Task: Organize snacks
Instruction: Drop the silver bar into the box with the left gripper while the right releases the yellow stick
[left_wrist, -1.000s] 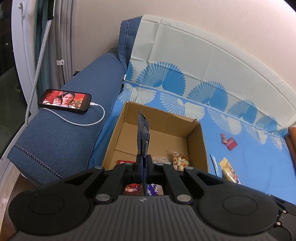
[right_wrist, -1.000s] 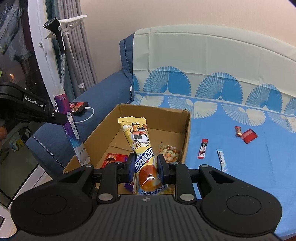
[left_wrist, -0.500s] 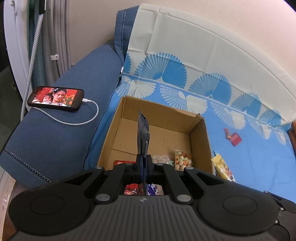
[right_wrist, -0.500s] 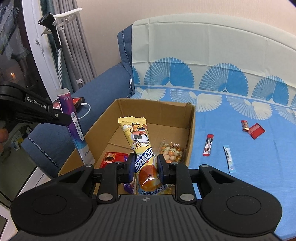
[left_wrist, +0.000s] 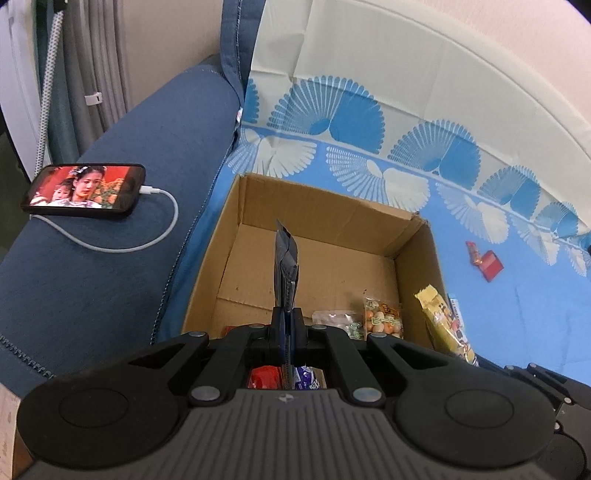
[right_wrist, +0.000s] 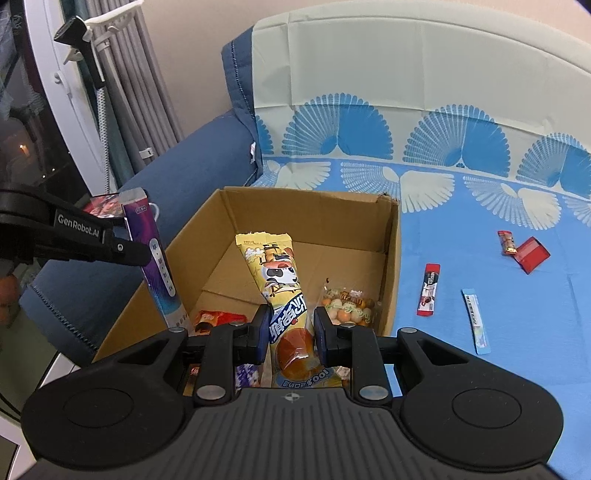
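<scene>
L gripper (left_wrist: 287, 318): clamps purple pack (right_wrist: 153, 258), over box's (left_wrist: 325, 199) left rim.
R gripper (right_wrist: 288, 325): grips yellow bag (right_wrist: 282, 280), above box.
Box rear: bare.

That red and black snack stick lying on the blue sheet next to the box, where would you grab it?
Probably across its narrow middle, coming straight down from above. The red and black stick lies flat on the blue sheet, apart from the cardboard box and the pale blue stick, so fingers fit on both long edges. Both grippers are full, so one must drop its snack first.
</scene>
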